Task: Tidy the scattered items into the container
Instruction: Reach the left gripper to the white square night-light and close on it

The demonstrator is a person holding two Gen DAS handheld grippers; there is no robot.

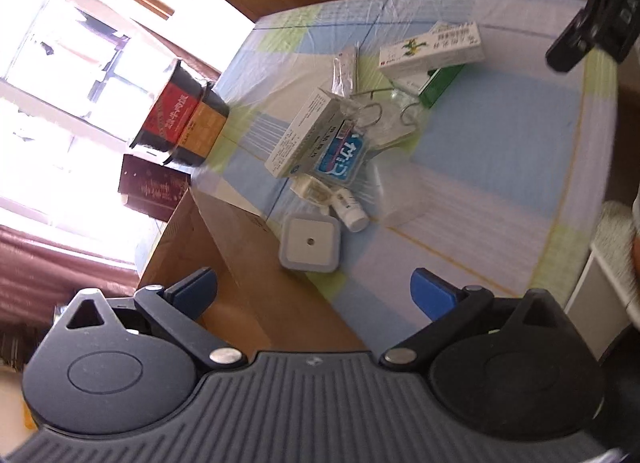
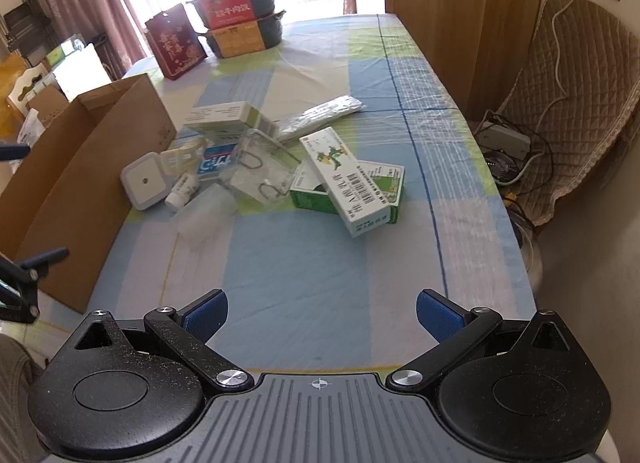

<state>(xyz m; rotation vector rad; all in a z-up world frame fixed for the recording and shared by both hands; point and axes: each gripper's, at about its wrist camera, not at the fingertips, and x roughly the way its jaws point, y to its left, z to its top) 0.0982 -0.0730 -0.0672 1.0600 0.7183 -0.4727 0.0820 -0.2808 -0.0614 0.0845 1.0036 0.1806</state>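
Container: cardboard box [image 2: 80, 151] at the tabletop's [image 2: 320, 263] left edge; its inside cannot be seen in either view.
Clutter: heaped mid-tabletop, just right of the box.
Left of heap: square white gadget [image 2: 145, 181], small bottle [image 2: 182, 191].
Middle: blue pack [image 2: 216, 161], clear bag [image 2: 260, 171], white carton [image 2: 224, 117] behind.
Right: long white carton [image 2: 348, 185] lying across a green one [image 2: 312, 195].
Far: foil sachet [image 2: 320, 115].
Left gripper [image 1: 314, 295]: jaws spread wide, holding nothing, aimed at the gadget.
Right gripper [image 2: 322, 315]: jaws wide apart, holding nothing, near edge.
Progress: at least 7 items lie outside the box; how many are inside cannot be told.
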